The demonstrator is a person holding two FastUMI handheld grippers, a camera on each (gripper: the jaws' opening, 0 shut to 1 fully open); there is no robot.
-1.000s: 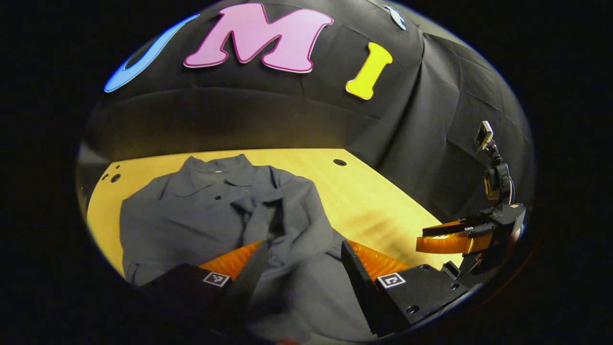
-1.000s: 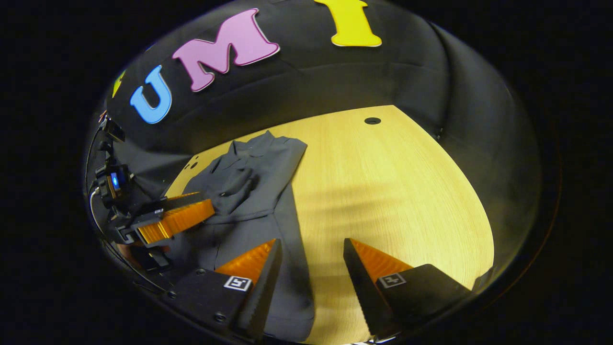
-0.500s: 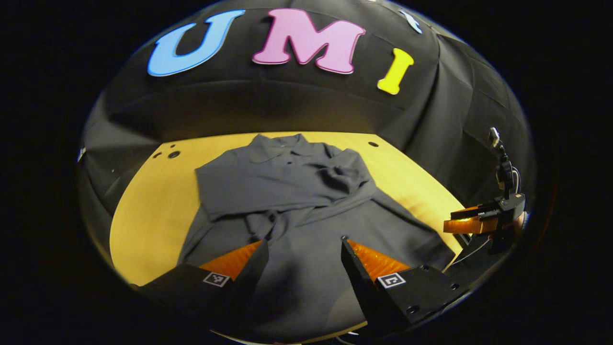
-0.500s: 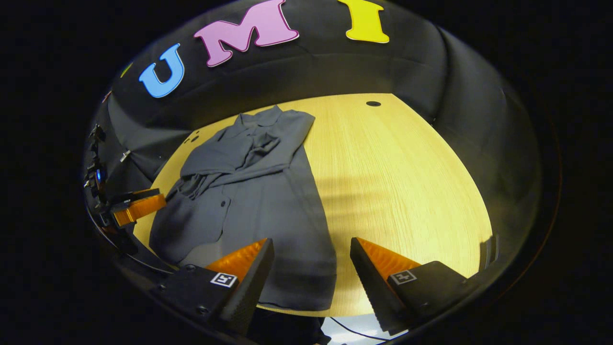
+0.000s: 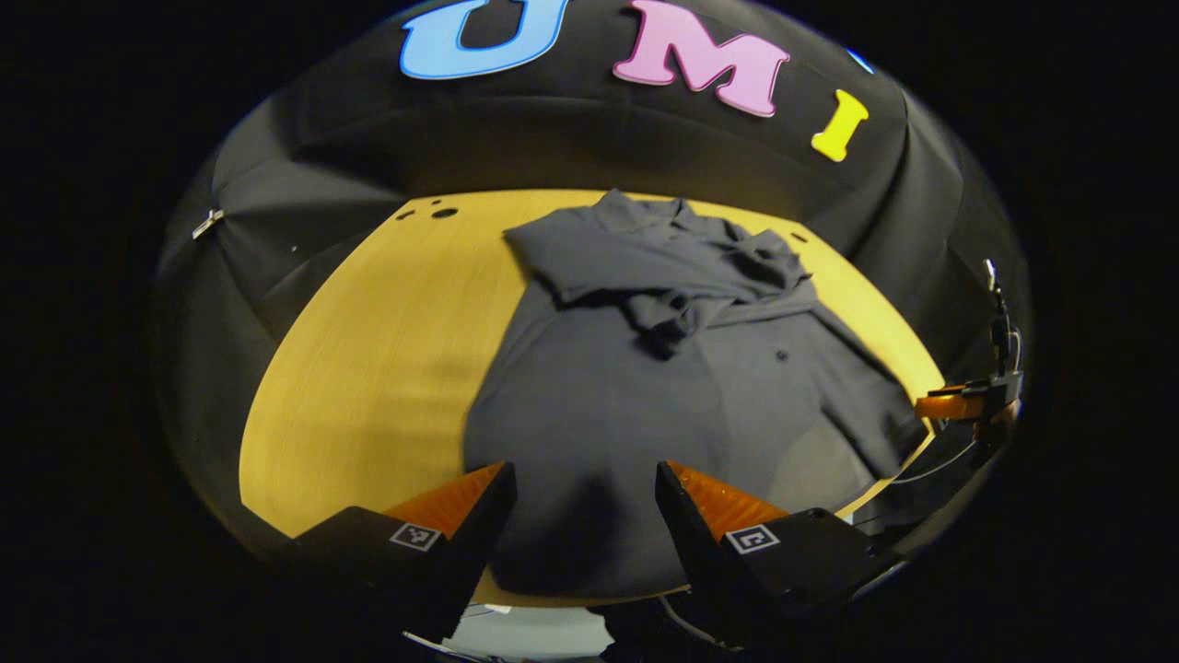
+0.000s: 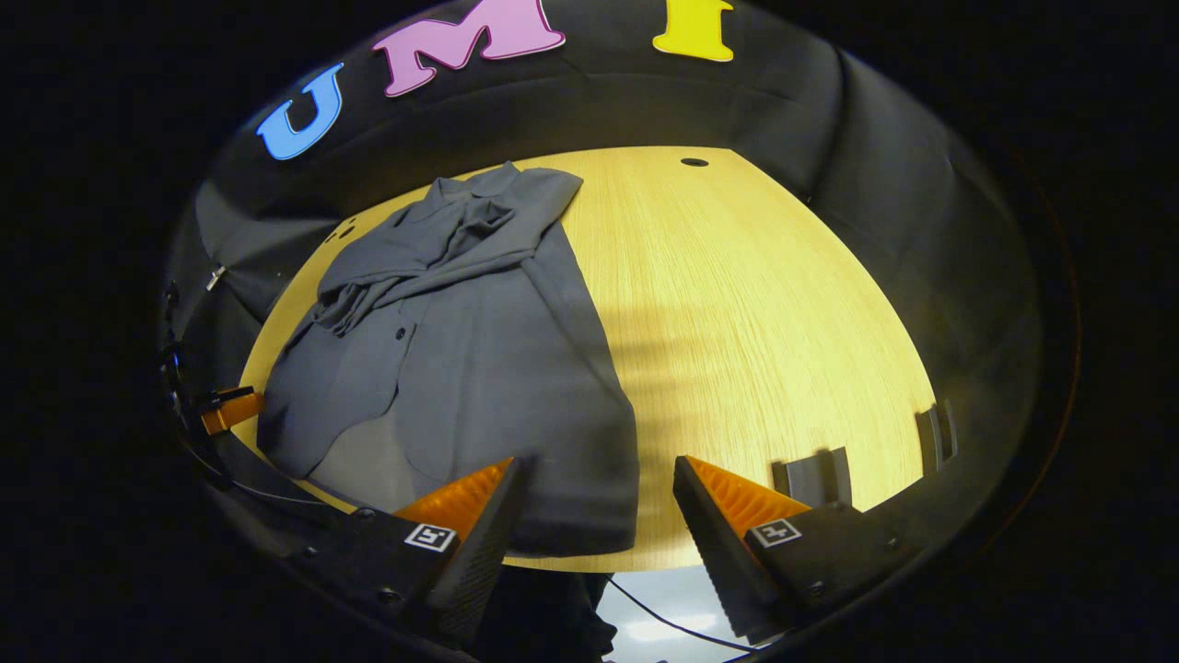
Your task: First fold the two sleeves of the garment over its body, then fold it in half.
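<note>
One dark grey collared shirt (image 5: 645,387) lies flat on the wooden table (image 5: 368,350), collar toward the booth wall and hem at the table's near edge. Both sleeves (image 5: 663,276) are folded across its chest, where they bunch into a rumpled heap, so it is hard to tell which sleeve lies on top. In the right gripper view the same shirt (image 6: 461,341) covers the left part of the table (image 6: 764,304), and the sleeves (image 6: 414,267) cross just below the collar. Two small buttons can be made out on the shirt front; any others are too small to see.

The left gripper (image 5: 580,502) hangs just above the hem with its two fingers spread apart and nothing between them; the hem's middle is partly hidden behind those fingers. The right gripper (image 6: 597,502) hangs above the hem's right corner at the table's near edge, fingers likewise spread apart and holding nothing. In the left gripper view the right gripper (image 5: 967,402) also appears beyond the shirt's right side, cut off at the edge, too small to read its fingers. In the right gripper view the left gripper (image 6: 228,410) peeks in beside the shirt's left side, mostly cut off.

Three dark round holes sit in the table near the collar's left side, one more near its right.
</note>
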